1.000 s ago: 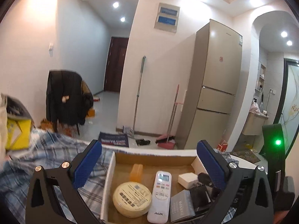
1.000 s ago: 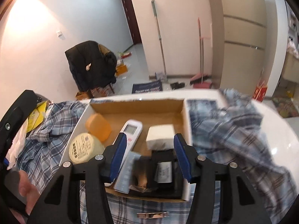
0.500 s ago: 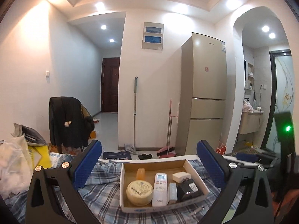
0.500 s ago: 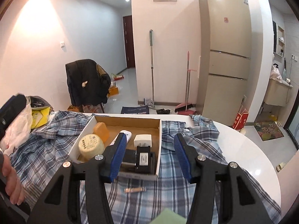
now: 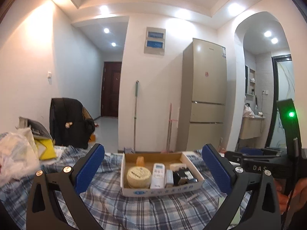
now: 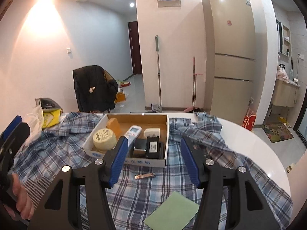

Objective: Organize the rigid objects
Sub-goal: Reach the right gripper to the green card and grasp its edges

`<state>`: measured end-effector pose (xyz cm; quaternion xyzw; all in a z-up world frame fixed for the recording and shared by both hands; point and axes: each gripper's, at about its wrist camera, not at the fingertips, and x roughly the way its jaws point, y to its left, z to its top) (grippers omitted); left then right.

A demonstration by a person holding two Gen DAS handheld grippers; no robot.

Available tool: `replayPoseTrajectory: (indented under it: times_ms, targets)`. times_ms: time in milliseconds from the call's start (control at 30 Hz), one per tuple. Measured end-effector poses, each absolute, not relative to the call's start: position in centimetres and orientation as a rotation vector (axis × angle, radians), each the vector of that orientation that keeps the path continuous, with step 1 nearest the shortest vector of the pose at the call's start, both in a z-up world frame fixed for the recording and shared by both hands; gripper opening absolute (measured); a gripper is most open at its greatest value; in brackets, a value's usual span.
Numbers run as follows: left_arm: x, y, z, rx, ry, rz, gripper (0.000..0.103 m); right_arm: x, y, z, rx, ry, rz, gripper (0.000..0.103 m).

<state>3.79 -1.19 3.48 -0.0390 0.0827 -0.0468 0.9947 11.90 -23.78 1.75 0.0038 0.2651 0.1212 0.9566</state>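
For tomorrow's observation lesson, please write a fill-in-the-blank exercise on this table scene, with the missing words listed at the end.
1. The white remote control lies inside the cardboard ____.
2. The metal nail clipper lies on the ____ cloth, outside the box.
3. The flat paper sheet nearest the right-hand camera is coloured ____.
4. Nothing sits between the jaws of the left gripper; they stand ____.

Missing words: box; checked; green; open

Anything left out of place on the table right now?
Yes. A metal nail clipper lies loose on the plaid cloth just in front of the cardboard box, while the other small items sit inside it. A green paper sheet also lies loose nearer the camera.
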Motion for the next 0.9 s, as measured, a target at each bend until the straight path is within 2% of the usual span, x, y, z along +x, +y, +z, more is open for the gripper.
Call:
replayPoseTrajectory:
  times_ms: [133, 267, 567, 900]
  targets:
    - [5.3, -1.4, 1.5, -0.065, 0.245, -0.109, 0.103, 12.7, -24.1, 0.1, 0.012, 0.601, 0.242, 0.056]
    - [6.0, -1.6, -0.1, -0.085, 0.324, -0.135, 0.103, 13.3, -23.9, -2.0, -0.091, 0.759, 0.160, 0.056]
    - [6.5, -2.1, -1.1, -0.061, 0.330, -0.136, 0.103, 13.8, -26.6, -8.1, 0.051, 1.029, 0.122, 0.056]
    - [7.3, -0.6, -1.5, -0.130, 0.371, -0.116, 0.103, 13.7, -26.4, -9.7, 0.101, 1.120, 0.090, 0.056]
